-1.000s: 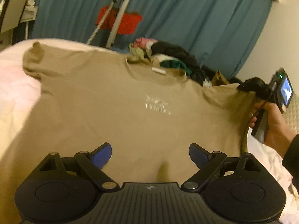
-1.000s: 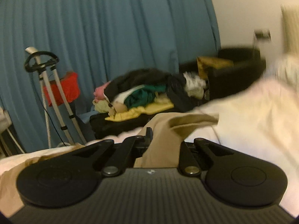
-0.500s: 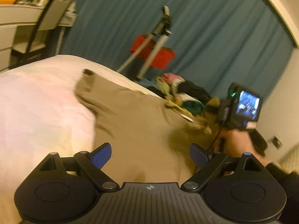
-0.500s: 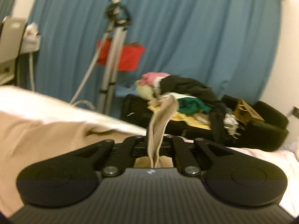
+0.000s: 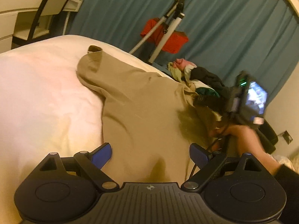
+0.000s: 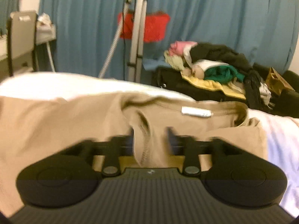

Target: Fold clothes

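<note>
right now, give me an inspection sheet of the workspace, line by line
surface: white bed, bare on its left part
job's things: tan shirt on the bed, one side folded over, collar tag showing
clutter: heap of clothes beyond the bed
grippers: left gripper open above the shirt, holding nothing; right gripper blurred, a fold of shirt between its fingers, grip state unclear
cables: a dark cable hangs below the right gripper and hand
surroundings: blue curtain, metal stand with something red behind it, chair at left
</note>
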Tool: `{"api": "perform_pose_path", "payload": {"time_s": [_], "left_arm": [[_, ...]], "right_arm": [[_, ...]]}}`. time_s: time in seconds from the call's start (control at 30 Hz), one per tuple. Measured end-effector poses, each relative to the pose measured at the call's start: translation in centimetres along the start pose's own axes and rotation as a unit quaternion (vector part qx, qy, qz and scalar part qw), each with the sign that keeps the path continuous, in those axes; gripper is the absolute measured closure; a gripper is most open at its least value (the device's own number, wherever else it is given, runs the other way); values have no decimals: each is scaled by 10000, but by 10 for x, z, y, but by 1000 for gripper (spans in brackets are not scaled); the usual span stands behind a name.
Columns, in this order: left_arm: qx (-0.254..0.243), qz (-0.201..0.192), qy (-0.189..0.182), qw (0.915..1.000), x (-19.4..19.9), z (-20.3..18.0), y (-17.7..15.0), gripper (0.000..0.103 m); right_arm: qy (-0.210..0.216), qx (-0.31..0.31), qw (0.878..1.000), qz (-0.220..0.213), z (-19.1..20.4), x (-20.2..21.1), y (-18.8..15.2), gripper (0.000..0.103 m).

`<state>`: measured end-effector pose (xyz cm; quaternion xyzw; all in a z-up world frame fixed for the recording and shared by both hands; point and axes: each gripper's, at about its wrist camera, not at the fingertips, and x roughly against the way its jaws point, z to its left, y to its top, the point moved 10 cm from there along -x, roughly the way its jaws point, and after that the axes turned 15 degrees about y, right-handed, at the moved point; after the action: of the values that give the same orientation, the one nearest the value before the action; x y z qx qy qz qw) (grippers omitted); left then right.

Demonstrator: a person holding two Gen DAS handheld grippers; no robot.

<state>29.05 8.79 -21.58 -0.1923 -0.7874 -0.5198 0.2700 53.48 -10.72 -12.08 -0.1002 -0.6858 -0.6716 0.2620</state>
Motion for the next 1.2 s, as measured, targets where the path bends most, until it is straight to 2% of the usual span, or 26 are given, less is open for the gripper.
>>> {"api": "perform_pose_path", "payload": {"time_s": [0.03, 0.07, 0.2, 0.27, 0.4, 0.5, 0.63, 0.7, 0.83, 0.97, 1.07, 1.17, 1.2], "left_arm": [[-35, -8, -9, 10000, 5, -2, -6, 11], [-47, 15, -27, 10000, 6, -4, -9, 11], [99, 220, -192, 9995, 15, -9, -19, 11], [24, 214, -281, 9994, 24, -15, -22, 11], [-228, 514, -837, 9949, 47, -40, -43, 11], [-379, 879, -1284, 9871, 66, -60, -69, 11], [-450, 1641, -1946, 9660, 86, -83, -111, 11], [-334, 2088, -2162, 9532, 93, -91, -132, 12], [60, 2797, -2501, 9269, 100, -112, -175, 16], [298, 3311, -2690, 9039, 99, -140, -215, 29], [138, 3364, -2749, 9006, 92, -160, -236, 30], [14, 3291, -2491, 9108, 79, -165, -253, 26], [-12, 3267, -2537, 9104, 78, -168, -255, 26]], "right_arm": [[43, -31, 9999, -135, 4, 19, 3, 33], [87, -62, 9996, -269, 8, 39, 6, 30], [260, -186, 9962, -807, 25, 117, 19, 30], [400, -408, 9944, -891, 24, 164, 13, 30], [713, -932, 9887, -929, 19, 258, -19, 30], [826, -1395, 9832, -840, 11, 316, -58, 30], [604, -2000, 9756, -677, -14, 375, -111, 30], [519, -2401, 9674, -613, -31, 391, -132, 30], [554, -3097, 9456, -832, -58, 418, -161, 28], [729, -3301, 9331, -1229, -78, 435, -159, 27], [822, -3329, 9281, -1450, -87, 445, -159, 27], [824, -3496, 9226, -1407, -97, 441, -167, 27], [857, -3589, 9195, -1354, -100, 435, -168, 27]]}}
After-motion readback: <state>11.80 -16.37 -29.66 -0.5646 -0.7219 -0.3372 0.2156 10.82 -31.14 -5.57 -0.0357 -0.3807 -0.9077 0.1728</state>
